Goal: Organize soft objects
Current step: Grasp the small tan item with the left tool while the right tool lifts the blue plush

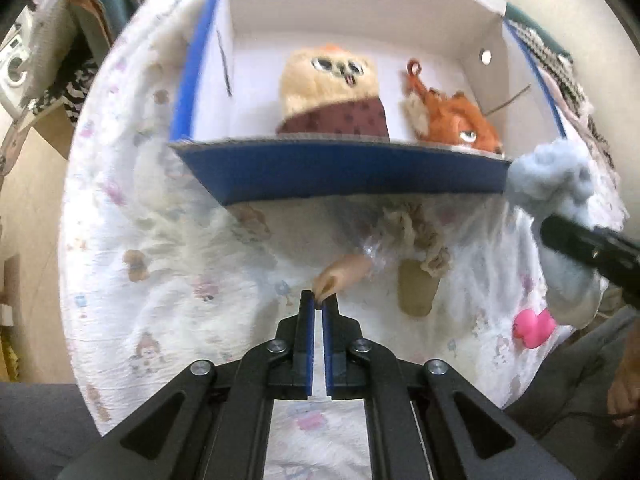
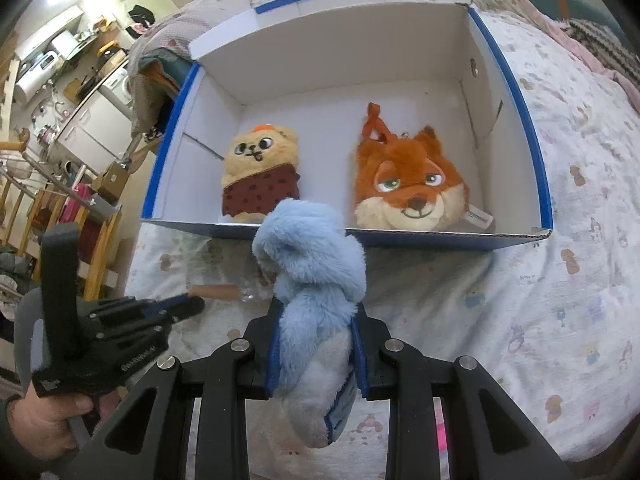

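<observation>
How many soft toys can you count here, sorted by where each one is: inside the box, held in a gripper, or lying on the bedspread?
Inside the box: 2, the cream plush and the fox plush.
Held in the right gripper: 1, the blue plush.
Lying on the bedspread: 1, the doll, its hand between the fingers of the left gripper.
Total: 4.

Bed (image 2: pixel 560 280) carries everything, covered in white sheet with small cartoon prints. Blue-and-white cardboard box (image 2: pixel 536 152) sits directly on sheet. Doll (image 1: pixel 416 256) lies on sheet just in front of box's near wall. Pink toy (image 1: pixel 532 326) rests near doll, right of it.
</observation>
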